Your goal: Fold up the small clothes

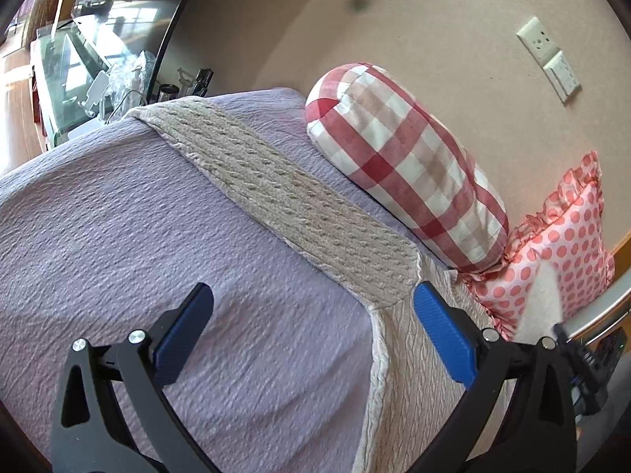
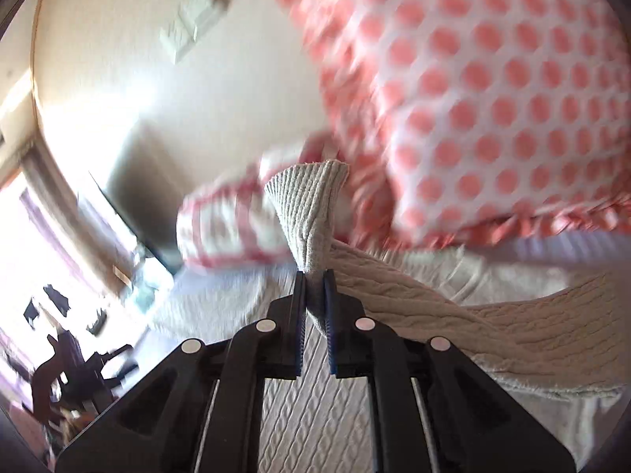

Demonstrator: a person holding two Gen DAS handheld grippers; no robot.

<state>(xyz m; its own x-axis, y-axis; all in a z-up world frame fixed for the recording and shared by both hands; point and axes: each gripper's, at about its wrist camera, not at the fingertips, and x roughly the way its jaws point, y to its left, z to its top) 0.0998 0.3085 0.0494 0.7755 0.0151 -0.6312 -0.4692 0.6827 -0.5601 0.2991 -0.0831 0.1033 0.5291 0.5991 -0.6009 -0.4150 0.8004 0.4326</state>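
A beige cable-knit garment (image 1: 292, 205) lies on the purple bedspread (image 1: 118, 236), one long part stretched toward the far left corner, the rest hanging over the near edge. My left gripper (image 1: 313, 303) is open and empty, just above the bed beside the knit. My right gripper (image 2: 314, 276) is shut on the knit garment's ribbed cuff (image 2: 311, 201), lifting it; the knit (image 2: 473, 315) trails off to the right. The right wrist view is blurred by motion.
A red-and-white checked bolster pillow (image 1: 406, 181) and a pink polka-dot ruffled pillow (image 1: 560, 252) rest against the wall. Wall switches (image 1: 550, 59) sit above. A cluttered desk with a monitor (image 1: 71, 71) stands beyond the bed's far left. The polka-dot pillow (image 2: 493, 98) looms close to my right gripper.
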